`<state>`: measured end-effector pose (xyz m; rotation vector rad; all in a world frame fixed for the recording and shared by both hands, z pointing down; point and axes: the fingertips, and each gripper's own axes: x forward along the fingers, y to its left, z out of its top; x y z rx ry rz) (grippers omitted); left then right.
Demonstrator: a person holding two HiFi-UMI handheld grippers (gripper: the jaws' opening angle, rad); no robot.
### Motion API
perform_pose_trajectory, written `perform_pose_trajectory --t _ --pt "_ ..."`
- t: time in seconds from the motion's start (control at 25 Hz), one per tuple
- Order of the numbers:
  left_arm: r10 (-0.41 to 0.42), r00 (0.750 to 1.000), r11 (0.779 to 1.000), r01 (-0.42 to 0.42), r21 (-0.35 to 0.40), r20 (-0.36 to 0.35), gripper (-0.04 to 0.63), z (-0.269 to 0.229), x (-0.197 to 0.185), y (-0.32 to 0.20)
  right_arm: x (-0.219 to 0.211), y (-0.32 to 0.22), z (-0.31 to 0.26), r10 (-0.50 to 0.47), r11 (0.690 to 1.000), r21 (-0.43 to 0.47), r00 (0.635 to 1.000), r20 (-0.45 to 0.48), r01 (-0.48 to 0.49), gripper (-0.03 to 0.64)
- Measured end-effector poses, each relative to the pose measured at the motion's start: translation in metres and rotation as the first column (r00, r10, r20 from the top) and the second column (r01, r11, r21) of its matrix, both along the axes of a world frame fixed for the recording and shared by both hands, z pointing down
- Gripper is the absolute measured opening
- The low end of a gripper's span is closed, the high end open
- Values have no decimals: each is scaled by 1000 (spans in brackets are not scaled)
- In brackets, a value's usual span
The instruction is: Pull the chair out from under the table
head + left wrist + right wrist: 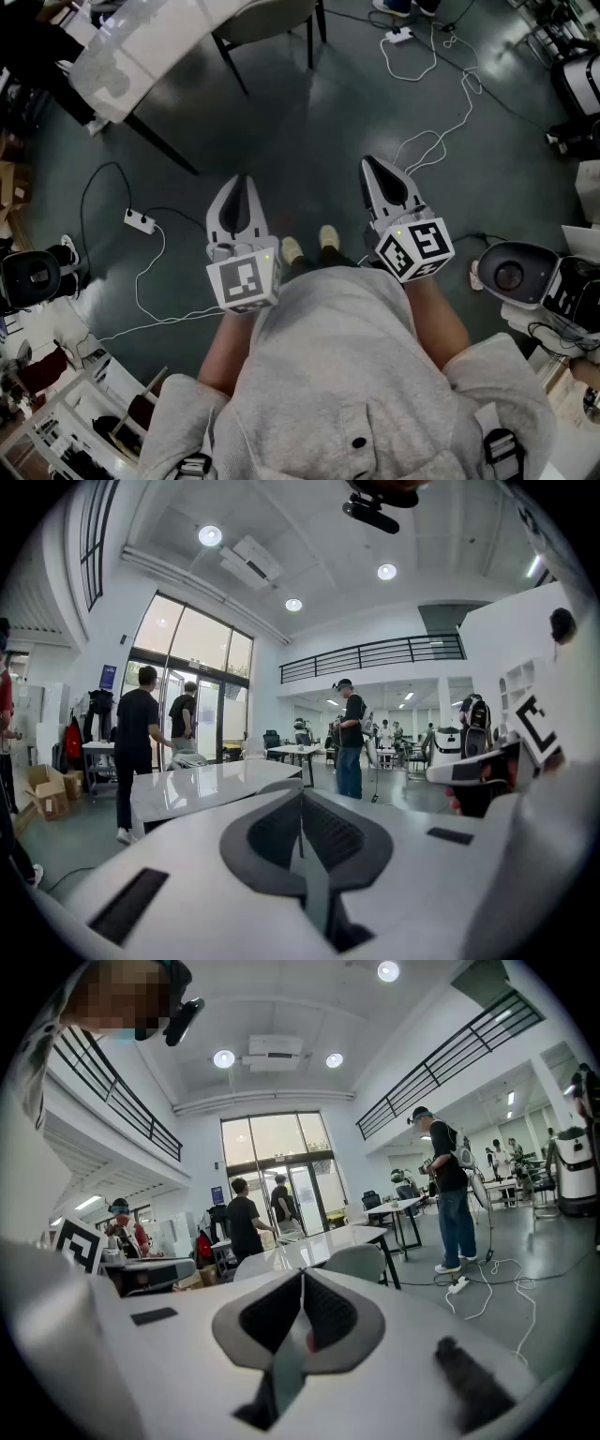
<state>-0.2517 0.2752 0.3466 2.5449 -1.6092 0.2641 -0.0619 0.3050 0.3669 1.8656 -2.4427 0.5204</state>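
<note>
A white glossy table (155, 52) stands at the far left of the head view, with a pale grey chair (270, 21) tucked under its right end. My left gripper (242, 182) and right gripper (368, 166) are held side by side above the grey floor, well short of the chair, both pointing toward it. Both are shut with nothing between the jaws. In the left gripper view the shut gripper (301, 795) faces the table (192, 786). The right gripper view shows its shut gripper (302, 1275) below the table (323, 1239) and the chair back (364, 1262).
White cables and power strips (140, 221) (400, 37) lie on the floor to the left and far right. A round white device (511, 273) sits at the right, a wire rack (66, 422) at the near left. Standing people (352, 738) (246, 1222) are beyond the table.
</note>
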Motion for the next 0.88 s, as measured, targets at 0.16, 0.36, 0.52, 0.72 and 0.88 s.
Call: perform_pose_trajectory --t 0.16,0.36,0.52,0.72,0.88 --pt "-2 1000 1000 2 -10 4 15 -1 -14 9 -14 6 -7 -1 1000 7 1000 -8 1 28" --pt "-4 1000 1000 4 -18 -7 15 -7 -29 10 -30 1 -16 4 1000 14 1000 1 -4 28" --pt "5 1000 1000 -5 -13 -19 15 -7 -45 10 -44 2 -17 13 1000 11 1000 -2 -13 28" --pt "30 999 999 -31 -13 -27 15 -3 -51 17 -52 9 -14 24 1000 -4 1000 7 -24 28" --pt "48 998 999 -48 1 -31 15 3 -61 25 -65 19 -10 24 1000 -1 1000 -20 -24 28"
